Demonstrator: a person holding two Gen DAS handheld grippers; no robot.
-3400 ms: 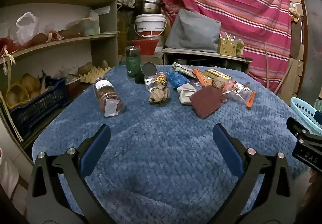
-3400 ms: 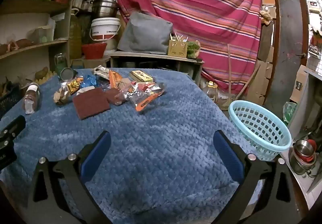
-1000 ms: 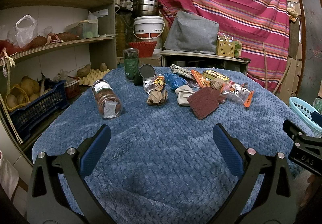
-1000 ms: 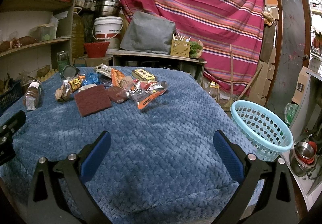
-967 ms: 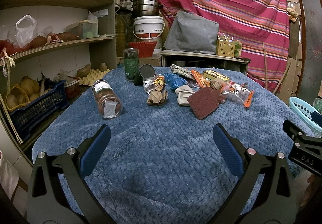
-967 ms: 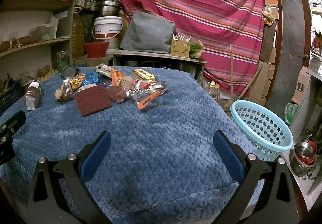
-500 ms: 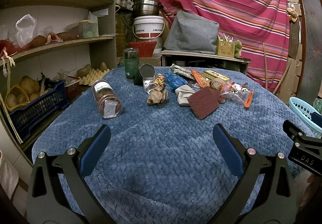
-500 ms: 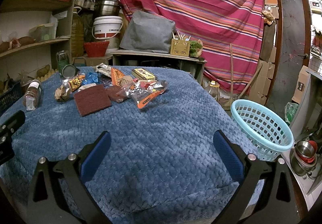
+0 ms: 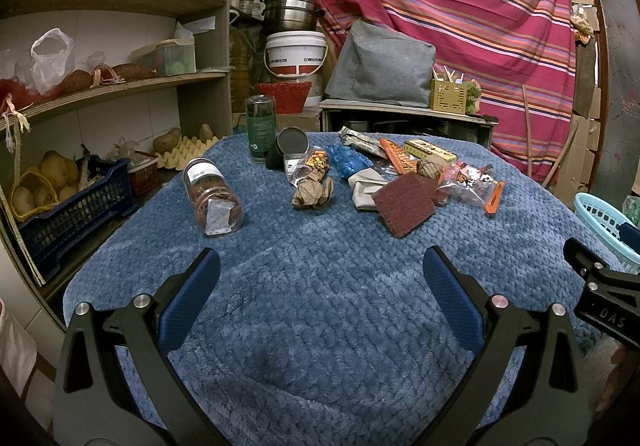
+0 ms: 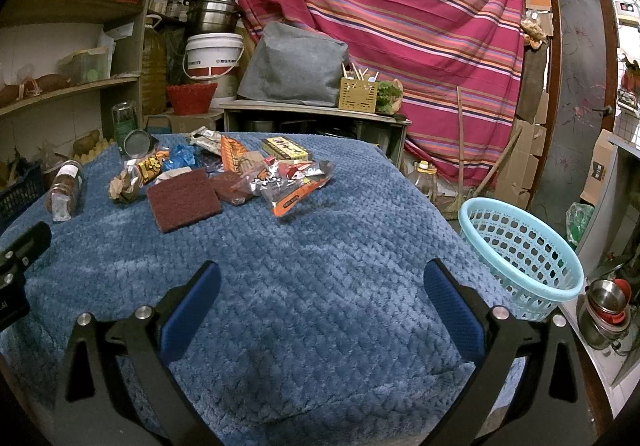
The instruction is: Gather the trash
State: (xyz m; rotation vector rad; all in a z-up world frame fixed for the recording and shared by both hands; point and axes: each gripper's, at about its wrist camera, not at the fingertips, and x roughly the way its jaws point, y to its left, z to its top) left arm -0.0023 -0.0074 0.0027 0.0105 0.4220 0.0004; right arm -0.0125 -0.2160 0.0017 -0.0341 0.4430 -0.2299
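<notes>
A heap of trash lies at the far side of the blue blanket (image 9: 320, 278): a crumpled brown paper ball (image 9: 313, 193), a brown scouring pad (image 9: 405, 201), snack wrappers (image 9: 472, 185), a blue wrapper (image 9: 346, 162) and a white scrap (image 9: 362, 185). From the right wrist the pad (image 10: 182, 198) and wrappers (image 10: 290, 181) sit ahead to the left. A light blue basket (image 10: 520, 250) stands off the table's right edge. My left gripper (image 9: 320, 286) is open above bare blanket, well short of the heap. My right gripper (image 10: 320, 286) is open too, holding nothing.
A jar (image 9: 212, 197) lies on its side at the left; a green jar (image 9: 261, 125) and a dark tin (image 9: 290, 149) stand behind the heap. Shelves with a crate of potatoes (image 9: 60, 201) line the left. Steel bowls (image 10: 606, 306) sit right of the basket.
Almost nothing has shifted: both views have crept slightly, and both grippers stay open over the near blanket. The trash lies as it did.
</notes>
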